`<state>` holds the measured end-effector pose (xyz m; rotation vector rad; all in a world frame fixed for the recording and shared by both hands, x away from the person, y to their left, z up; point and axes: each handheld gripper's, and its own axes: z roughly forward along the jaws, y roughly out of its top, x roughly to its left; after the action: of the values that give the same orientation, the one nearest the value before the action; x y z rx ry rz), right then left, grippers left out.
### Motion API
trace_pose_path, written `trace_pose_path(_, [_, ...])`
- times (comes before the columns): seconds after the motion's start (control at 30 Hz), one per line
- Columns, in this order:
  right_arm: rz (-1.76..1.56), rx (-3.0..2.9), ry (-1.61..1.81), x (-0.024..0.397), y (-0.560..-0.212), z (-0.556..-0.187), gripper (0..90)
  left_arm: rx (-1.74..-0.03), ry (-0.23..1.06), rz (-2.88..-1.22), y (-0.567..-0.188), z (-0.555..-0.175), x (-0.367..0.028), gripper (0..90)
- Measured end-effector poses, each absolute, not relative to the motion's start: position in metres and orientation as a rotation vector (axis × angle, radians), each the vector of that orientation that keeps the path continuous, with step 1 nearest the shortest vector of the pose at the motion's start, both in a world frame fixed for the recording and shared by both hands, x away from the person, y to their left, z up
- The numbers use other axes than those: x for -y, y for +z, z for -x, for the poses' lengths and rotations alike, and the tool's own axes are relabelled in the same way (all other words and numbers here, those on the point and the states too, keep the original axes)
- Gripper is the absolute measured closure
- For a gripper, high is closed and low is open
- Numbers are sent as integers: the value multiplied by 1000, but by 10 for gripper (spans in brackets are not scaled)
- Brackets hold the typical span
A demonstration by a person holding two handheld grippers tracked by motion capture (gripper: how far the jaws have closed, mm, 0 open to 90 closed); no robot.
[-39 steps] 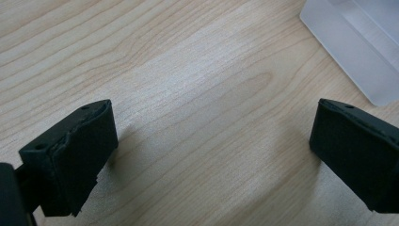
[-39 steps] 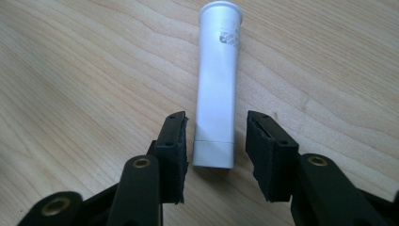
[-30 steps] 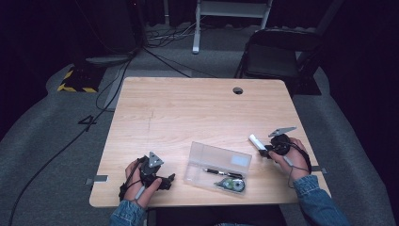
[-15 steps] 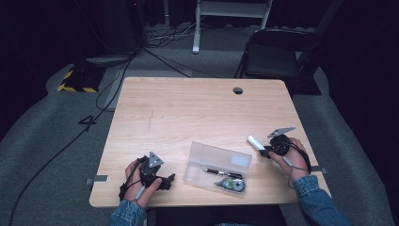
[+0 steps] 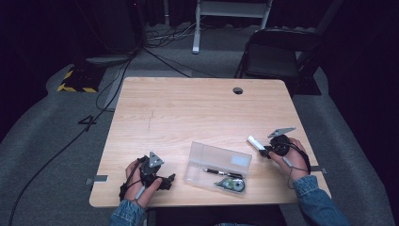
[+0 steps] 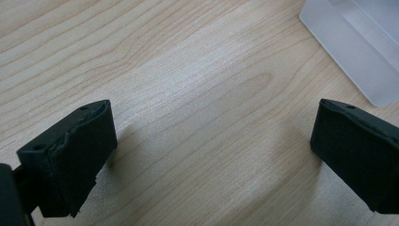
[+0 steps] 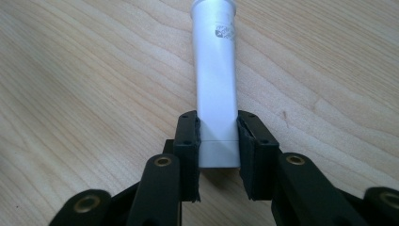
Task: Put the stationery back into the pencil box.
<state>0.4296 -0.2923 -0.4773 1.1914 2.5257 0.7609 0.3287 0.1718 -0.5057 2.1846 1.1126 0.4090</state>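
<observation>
My right gripper [image 5: 265, 150] lies at the table's right edge, its jaws pointing up-left. Its jaws have just been closing, and in the right gripper view the gripper [image 7: 217, 141] is shut, both pads pressed on the near end of a white tube [image 7: 215, 80]. The tube [image 5: 256, 142] lies flat on the wood. My left gripper [image 5: 168, 181] rests at the front left, open. Bare wood shows between its wide jaws in the left gripper view [image 6: 211, 150]. A clear plastic case [image 5: 202, 151] lies between the two hands, and its corner [image 6: 357, 47] is beyond the left jaws.
Inside the case lie a dark pen [image 5: 219, 173] and a green-and-white tape dispenser [image 5: 233, 185]. The wooden table [image 5: 197, 113] has a cable hole [image 5: 238, 90] near its far edge. A black chair [image 5: 277, 59] stands behind the far right corner.
</observation>
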Motion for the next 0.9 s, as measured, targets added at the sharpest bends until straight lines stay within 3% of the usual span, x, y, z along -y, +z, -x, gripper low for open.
trace_pose_path(0.9, [-1114, -2495, 880, 287, -434, -414, 714, -1117, 406, -2184, -506, -329, -171, 7])
